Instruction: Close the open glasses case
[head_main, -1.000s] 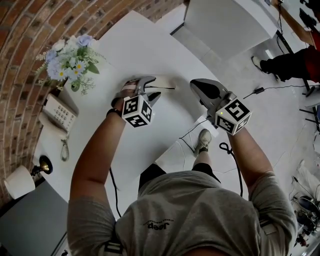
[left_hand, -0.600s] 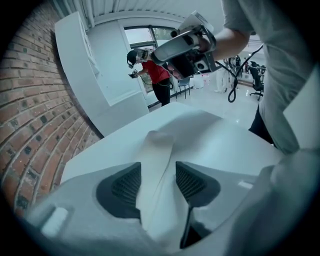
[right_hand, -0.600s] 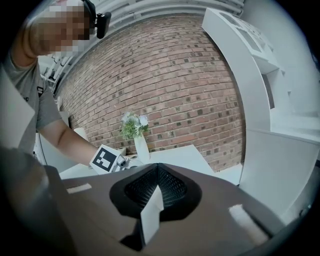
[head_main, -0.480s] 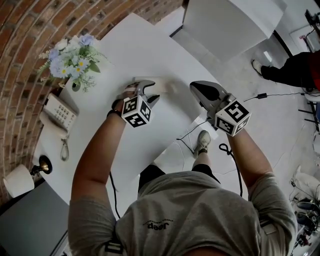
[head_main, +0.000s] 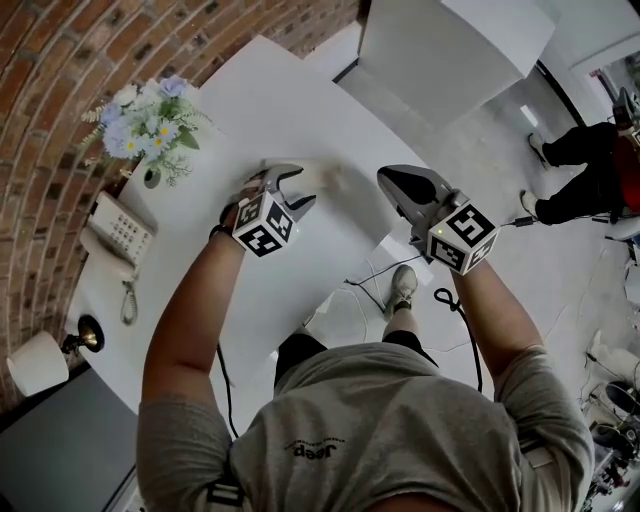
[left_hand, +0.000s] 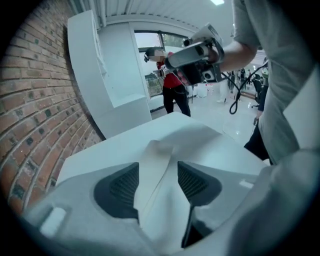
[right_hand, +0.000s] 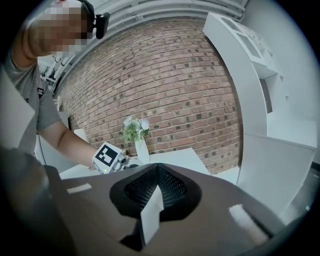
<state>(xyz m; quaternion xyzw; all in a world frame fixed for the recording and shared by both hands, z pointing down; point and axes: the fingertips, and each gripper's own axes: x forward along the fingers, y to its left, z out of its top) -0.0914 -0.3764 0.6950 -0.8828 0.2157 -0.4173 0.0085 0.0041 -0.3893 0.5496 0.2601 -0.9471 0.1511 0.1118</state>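
The person's two forearms reach out over a white rectangular table. The left gripper, pale grey with a black-and-white marker cube, points down at the tabletop. Its jaws have just been opening a little, yet the white glasses case fills the gap between them, and both ribbed black pads touch its sides. The case lies on the table near the middle; whether its lid is fully down I cannot tell. The dark right gripper hangs beside it, apart from the case, with its jaws closed together on nothing. Further off stand a cream telephone, a vase of pale flowers and a red brick wall.
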